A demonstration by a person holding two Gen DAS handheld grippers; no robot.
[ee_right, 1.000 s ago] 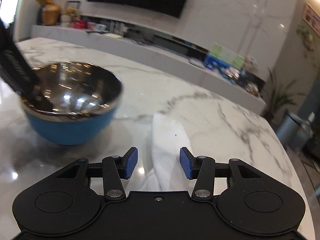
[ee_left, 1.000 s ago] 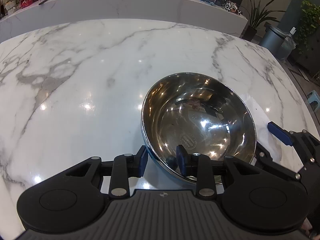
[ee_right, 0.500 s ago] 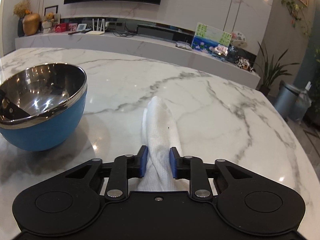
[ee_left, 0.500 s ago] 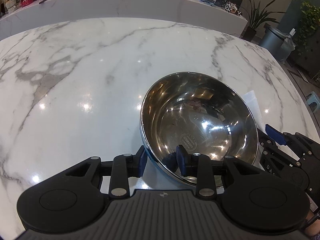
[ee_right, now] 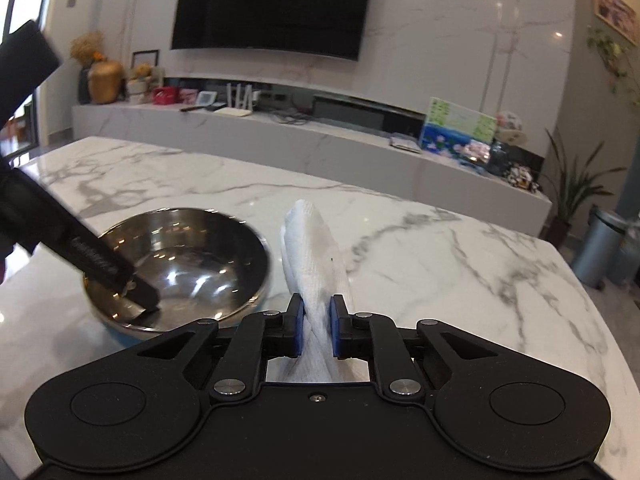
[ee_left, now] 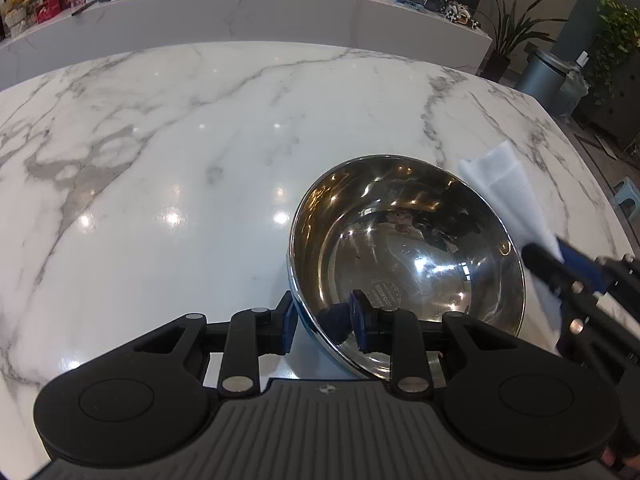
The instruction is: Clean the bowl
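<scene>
While your left gripper pinches the rim of the one steel bowl, your right gripper clamps one white cloth above the marble table.

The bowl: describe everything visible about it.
The bowl is round, with a mirror-bright steel inside, a rolled rim, a stamped mark at its bottom and a blue outer shell. It holds nothing and sits tilted on the marble table. The left tongs pinch its near rim, one finger inside, one outside. The white cloth in the right tongs is beside it, not yet inside.
</scene>
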